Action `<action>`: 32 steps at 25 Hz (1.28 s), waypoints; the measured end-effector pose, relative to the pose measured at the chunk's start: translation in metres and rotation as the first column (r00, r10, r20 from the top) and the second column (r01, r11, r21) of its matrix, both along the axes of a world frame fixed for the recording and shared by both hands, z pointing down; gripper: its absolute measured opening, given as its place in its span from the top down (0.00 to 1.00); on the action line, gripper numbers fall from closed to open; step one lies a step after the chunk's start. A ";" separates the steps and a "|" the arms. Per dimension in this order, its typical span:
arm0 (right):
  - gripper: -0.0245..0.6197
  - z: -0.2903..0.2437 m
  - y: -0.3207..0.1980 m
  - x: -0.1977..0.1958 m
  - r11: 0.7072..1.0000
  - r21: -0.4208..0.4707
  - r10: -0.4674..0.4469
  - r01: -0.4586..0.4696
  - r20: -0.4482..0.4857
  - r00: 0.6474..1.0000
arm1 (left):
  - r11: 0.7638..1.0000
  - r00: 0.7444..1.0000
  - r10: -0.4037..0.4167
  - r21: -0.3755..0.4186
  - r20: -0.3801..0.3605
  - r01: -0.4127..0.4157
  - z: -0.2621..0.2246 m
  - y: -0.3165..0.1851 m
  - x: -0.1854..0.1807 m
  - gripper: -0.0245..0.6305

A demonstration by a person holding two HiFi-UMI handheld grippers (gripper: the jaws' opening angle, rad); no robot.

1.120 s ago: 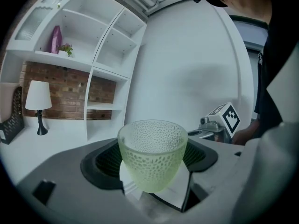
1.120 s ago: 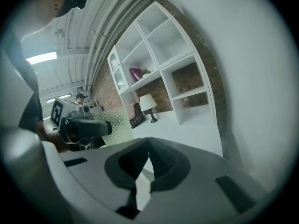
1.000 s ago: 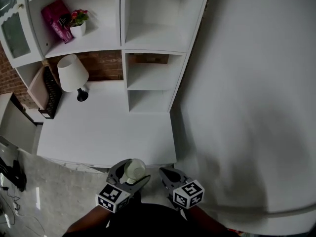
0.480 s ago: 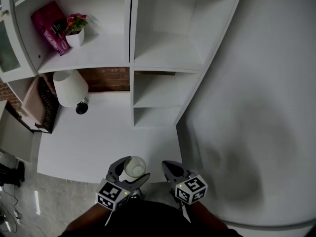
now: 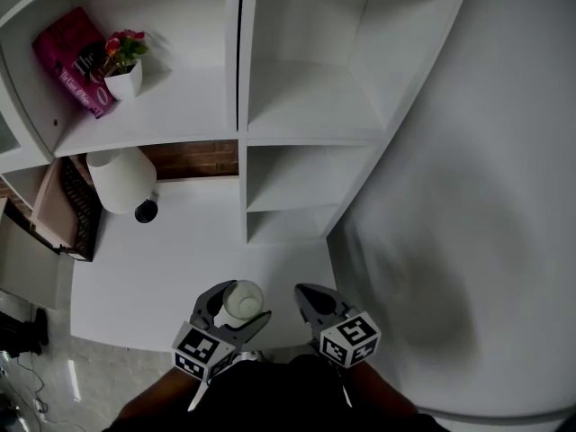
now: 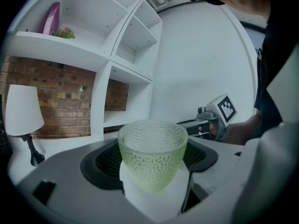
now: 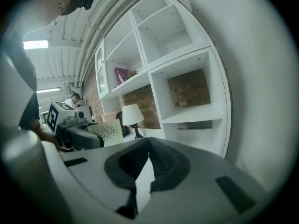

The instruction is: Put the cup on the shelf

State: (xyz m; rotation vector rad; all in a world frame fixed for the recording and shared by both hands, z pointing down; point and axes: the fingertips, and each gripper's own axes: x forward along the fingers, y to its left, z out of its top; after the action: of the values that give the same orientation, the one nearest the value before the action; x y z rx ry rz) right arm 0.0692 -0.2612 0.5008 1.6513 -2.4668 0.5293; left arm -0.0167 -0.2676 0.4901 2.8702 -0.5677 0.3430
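Observation:
A pale green dimpled glass cup (image 6: 152,157) stands upright between the jaws of my left gripper (image 5: 229,309), which is shut on it. In the head view the cup (image 5: 241,300) hangs over the front edge of the white desk (image 5: 171,268). Close to its right, my right gripper (image 5: 310,304) is shut with nothing in it; its jaws meet in the right gripper view (image 7: 148,158). The white shelf unit (image 5: 306,115) rises ahead, with open compartments above and below.
A white lamp (image 5: 121,180) stands at the desk's back left. A pink bag (image 5: 74,48) and a small potted flower (image 5: 121,61) sit on the upper left shelf. A dark rack (image 5: 76,210) leans at the desk's left end. A white wall (image 5: 477,223) fills the right side.
The view has moved closer to the shelf unit, which now looms larger. Both grippers keep their places near the desk's front edge, the cup still held.

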 end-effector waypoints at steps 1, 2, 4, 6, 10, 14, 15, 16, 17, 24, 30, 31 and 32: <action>0.95 0.000 -0.002 0.000 1.000 0.001 -0.005 0.005 -0.006 1.000 | 1.000 1.000 0.001 -0.002 0.000 -0.001 0.000 -0.002 0.001 0.38; 0.95 0.000 -0.004 0.001 1.000 0.002 -0.010 0.010 -0.012 1.000 | 1.000 1.000 0.000 -0.003 0.002 0.000 0.001 -0.004 0.003 0.38; 0.95 0.001 -0.008 0.004 1.000 0.002 -0.018 0.018 -0.018 1.000 | 1.000 1.000 -0.009 -0.004 0.004 0.009 0.003 -0.007 0.006 0.38; 0.95 0.001 -0.012 0.009 1.000 0.001 -0.030 0.030 -0.020 0.999 | 1.000 1.000 -0.025 -0.003 0.003 0.025 0.003 -0.011 0.009 0.38; 0.95 -0.002 -0.017 0.019 0.997 0.004 -0.072 0.072 -0.021 0.997 | 0.998 0.998 -0.068 -0.002 0.001 0.068 0.001 -0.014 0.019 0.38; 0.95 -0.008 -0.023 0.028 0.993 0.014 -0.113 0.113 -0.020 0.993 | 0.995 0.995 -0.102 0.001 -0.003 0.102 -0.003 -0.015 0.033 0.38; 0.95 -0.009 -0.024 0.030 0.993 0.017 -0.120 0.120 -0.017 0.993 | 0.994 0.994 -0.108 0.003 0.001 0.108 -0.003 -0.015 0.037 0.38; 0.95 -0.009 -0.024 0.032 0.992 0.019 -0.125 0.125 -0.014 0.992 | 0.994 0.994 -0.112 0.003 0.005 0.112 -0.003 -0.014 0.040 0.38; 0.95 -0.009 -0.024 0.035 0.991 0.020 -0.129 0.129 -0.011 0.992 | 0.993 0.993 -0.117 0.003 0.008 0.117 -0.002 -0.014 0.042 0.38; 0.95 -0.003 -0.022 0.052 0.990 0.019 -0.139 0.139 0.010 0.990 | 0.990 0.990 -0.137 0.016 0.021 0.137 -0.003 -0.014 0.058 0.38; 0.95 -0.006 -0.020 0.061 0.990 0.025 -0.137 0.136 0.021 0.990 | 0.991 0.991 -0.134 0.027 0.020 0.134 -0.009 -0.016 0.070 0.38; 0.95 -0.006 -0.020 0.062 0.990 0.026 -0.136 0.135 0.022 0.990 | 0.991 0.991 -0.132 0.029 0.021 0.131 -0.010 -0.016 0.072 0.38; 0.95 -0.005 -0.020 0.063 0.991 0.025 -0.134 0.134 0.024 0.991 | 0.991 0.991 -0.130 0.030 0.022 0.129 -0.010 -0.016 0.074 0.38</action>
State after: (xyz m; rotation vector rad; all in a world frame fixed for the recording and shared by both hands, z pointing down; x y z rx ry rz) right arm 0.1327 -0.2813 0.4958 1.4817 -2.5888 0.5085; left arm 0.0571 -0.2841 0.4804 2.8416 -0.7648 0.3517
